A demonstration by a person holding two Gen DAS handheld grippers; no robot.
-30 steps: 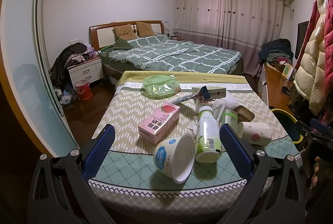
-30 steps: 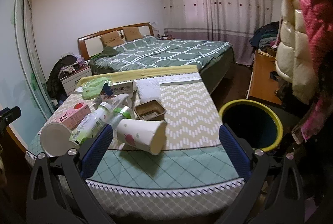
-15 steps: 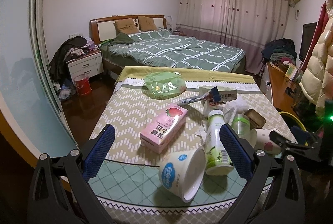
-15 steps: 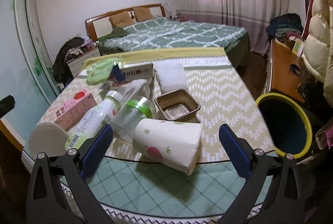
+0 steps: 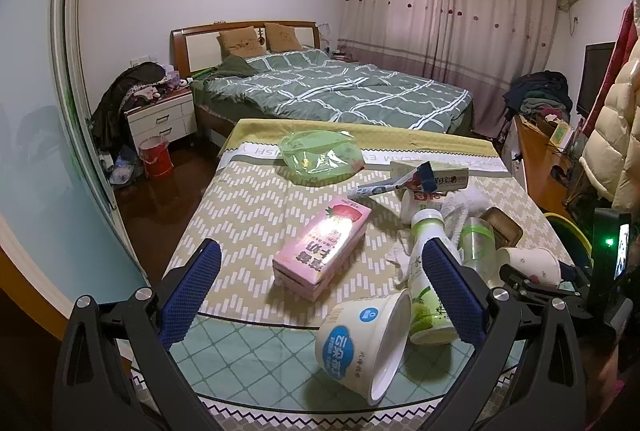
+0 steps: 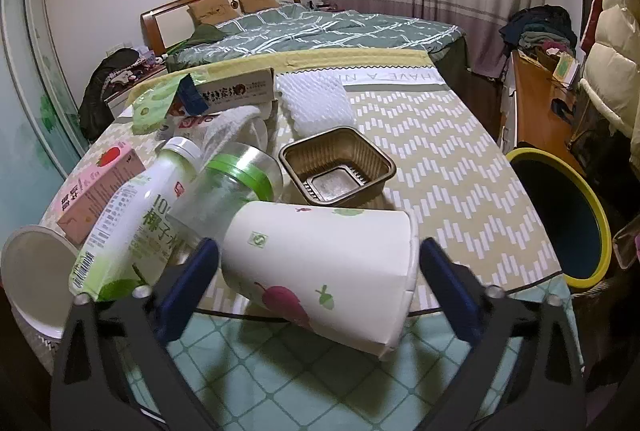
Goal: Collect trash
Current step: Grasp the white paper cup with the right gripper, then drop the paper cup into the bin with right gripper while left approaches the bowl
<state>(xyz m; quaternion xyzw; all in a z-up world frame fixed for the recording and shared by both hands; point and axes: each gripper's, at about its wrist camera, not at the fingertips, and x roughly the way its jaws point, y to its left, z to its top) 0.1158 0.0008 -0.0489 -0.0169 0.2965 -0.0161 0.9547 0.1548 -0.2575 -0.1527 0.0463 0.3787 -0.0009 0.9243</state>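
Step in hand judged to be the first pickup: right gripper (image 6: 319,263) set around the paper cup (image 6: 320,263), which lay on its side on the counter (image 6: 460,167) near the front edge, mouth toward the right. Jaws found closing, one pad on each side of the cup, not yet seen to press on its wall. Next move judged to call for a light squeeze across the thin paper body, then a lift and a carry rightward to the yellow-rimmed bin (image 6: 576,215) standing just beside the counter. Risk noted of crushing the cup or nudging the clear bottle (image 6: 232,187) and the coconut drink bottle (image 6: 128,219) lying against it. Right gripper pitched steeply down toward the cup. Left gripper (image 5: 320,291) held lower-left of the pile, tilted moderately downward, jaws wide apart and holding nothing, with the yogurt tub (image 5: 364,339) and pink milk carton (image 5: 324,247) lying between and beyond its pads, untouched.
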